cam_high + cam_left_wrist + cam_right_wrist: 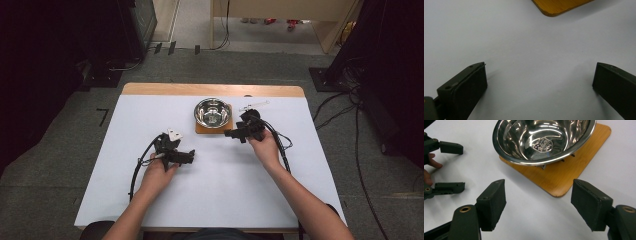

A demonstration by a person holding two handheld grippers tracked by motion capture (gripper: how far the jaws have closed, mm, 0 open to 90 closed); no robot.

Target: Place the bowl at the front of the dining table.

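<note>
shiny round steel bowl [544,141] on square wooden board [571,172] | right gripper [537,203] just beside board, jaws spread | left gripper [539,82] near board, jaws spread

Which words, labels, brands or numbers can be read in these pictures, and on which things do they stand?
Stamped mark in the bottom of the steel bowl: some lettering in a round emblem, too small and blurred to read.
Wooden board, white table, both grippers: no text to be seen.
</note>
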